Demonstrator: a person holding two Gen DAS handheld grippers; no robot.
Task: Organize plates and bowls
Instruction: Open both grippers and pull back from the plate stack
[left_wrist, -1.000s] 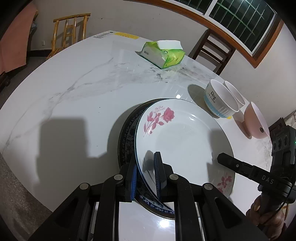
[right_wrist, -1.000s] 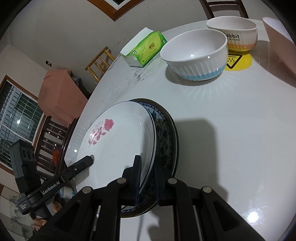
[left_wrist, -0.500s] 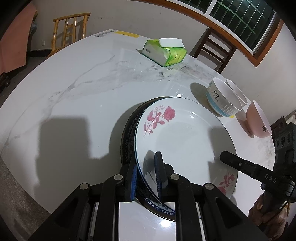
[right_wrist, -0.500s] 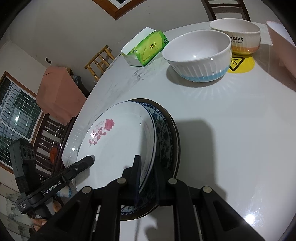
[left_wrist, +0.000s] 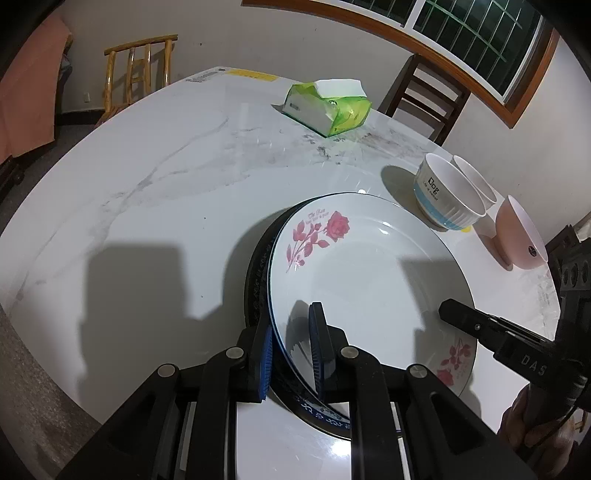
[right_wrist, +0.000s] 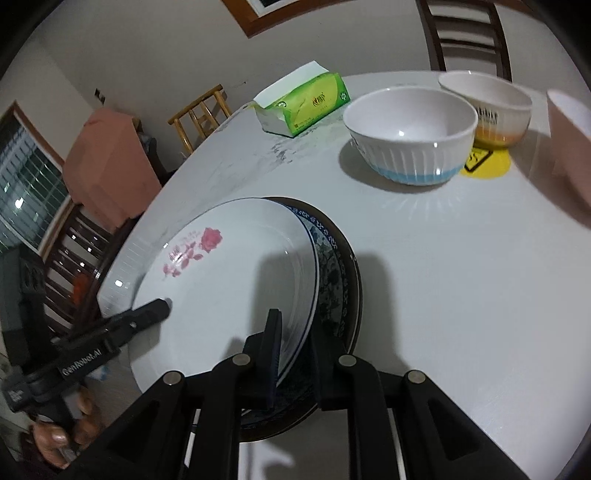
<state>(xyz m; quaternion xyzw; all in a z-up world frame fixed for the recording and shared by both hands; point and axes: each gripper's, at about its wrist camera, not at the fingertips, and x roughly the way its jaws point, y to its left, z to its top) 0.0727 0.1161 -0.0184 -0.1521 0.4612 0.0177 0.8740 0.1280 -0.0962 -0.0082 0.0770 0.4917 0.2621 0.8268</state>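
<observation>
White rose plate (left_wrist: 369, 280) sits on dark plate (right_wrist: 334, 273), table (left_wrist: 147, 192) centre. L gripper (left_wrist: 291, 347) pinches its left rim, R gripper (right_wrist: 293, 354) its right rim; plate spans between both, bowls (right_wrist: 410, 136) beyond.

White rose-patterned plate (left_wrist: 369, 280) lies on a dark blue-patterned plate (right_wrist: 332, 273), offset, near the table's front edge. Blue-banded ribbed bowl (right_wrist: 410, 136), orange-banded bowl (right_wrist: 491, 107) and pink bowl (left_wrist: 517, 236) stand upright toward the right edge.
</observation>
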